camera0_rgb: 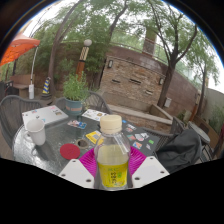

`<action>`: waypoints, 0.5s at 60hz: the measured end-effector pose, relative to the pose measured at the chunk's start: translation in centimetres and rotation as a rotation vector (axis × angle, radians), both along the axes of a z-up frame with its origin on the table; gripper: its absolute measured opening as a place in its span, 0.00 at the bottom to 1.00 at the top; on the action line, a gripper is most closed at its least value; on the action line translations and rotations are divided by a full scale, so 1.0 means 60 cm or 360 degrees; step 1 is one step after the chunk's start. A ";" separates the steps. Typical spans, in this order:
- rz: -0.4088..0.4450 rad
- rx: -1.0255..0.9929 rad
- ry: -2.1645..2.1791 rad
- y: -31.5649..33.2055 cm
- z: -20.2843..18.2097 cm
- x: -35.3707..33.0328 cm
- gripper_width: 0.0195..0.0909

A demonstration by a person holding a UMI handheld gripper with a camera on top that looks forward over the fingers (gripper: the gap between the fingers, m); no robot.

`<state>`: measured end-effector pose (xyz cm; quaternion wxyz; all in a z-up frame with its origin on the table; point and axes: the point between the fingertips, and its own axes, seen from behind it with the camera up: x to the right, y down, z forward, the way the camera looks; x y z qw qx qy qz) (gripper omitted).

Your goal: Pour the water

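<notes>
Outside at the glass table (pixel 25 140), your gripper (pixel 112 172) squeezes the bottle (pixel 112 153); tip it slowly over the cup (pixel 36 128).

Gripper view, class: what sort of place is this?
Probably a garden patio: trees, a stone wall, and a glass table. The claw is shut on a bottle.

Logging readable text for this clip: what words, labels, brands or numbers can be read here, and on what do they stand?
None can be read.
Bottle, between the hand-held gripper fingers: no legible label.
Cards on the glass table: print too small.
Cup: no visible text.
</notes>
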<state>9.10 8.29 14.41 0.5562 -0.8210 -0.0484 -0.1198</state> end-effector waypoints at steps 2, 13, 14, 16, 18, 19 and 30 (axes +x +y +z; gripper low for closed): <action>0.0047 -0.0009 -0.0145 0.019 0.020 -0.026 0.25; 0.0273 -0.0059 -0.1141 0.137 0.055 -0.160 0.25; 0.0294 -0.0063 -0.1265 0.146 0.052 -0.172 0.25; 0.0360 -0.0087 -0.1507 0.163 0.048 -0.194 0.25; 0.0397 -0.0094 -0.1756 0.173 0.034 -0.230 0.25; 0.0433 -0.0104 -0.1865 0.179 0.029 -0.243 0.25; 0.0735 -0.0294 -0.2790 0.226 0.027 -0.301 0.26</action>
